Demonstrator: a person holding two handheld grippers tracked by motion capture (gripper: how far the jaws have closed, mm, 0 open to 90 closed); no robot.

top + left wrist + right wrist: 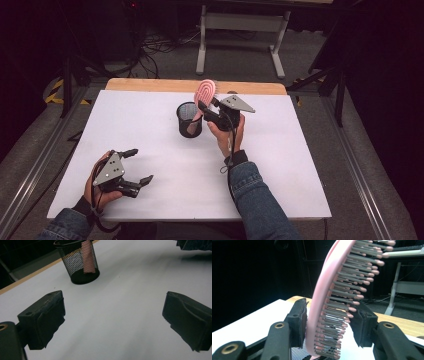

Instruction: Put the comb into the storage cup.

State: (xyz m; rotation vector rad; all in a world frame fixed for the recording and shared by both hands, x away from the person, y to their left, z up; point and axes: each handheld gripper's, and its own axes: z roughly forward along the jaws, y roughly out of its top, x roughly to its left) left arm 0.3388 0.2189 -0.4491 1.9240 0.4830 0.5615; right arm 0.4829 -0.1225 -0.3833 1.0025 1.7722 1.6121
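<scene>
A pink hairbrush (205,92) stands tilted with its handle down inside a black mesh cup (187,122) at the far middle of the white table (280,165). My right gripper (207,107) is shut on the brush head just above the cup's rim. In the right gripper view one jaw presses the brush's pink back (319,297) and the other meets the bristle tips, around my right gripper (329,320). My left gripper (141,165) rests open near the front left edge, holding nothing. The left gripper view has the cup (75,265) far ahead, with the pink handle (88,257) inside it.
A wooden table edge (150,84) runs along the far side. Beyond it stand a white metal frame (240,25) and floor cables (160,47). Metal rails (360,165) flank the table. The person's denim sleeve (255,195) crosses the front right.
</scene>
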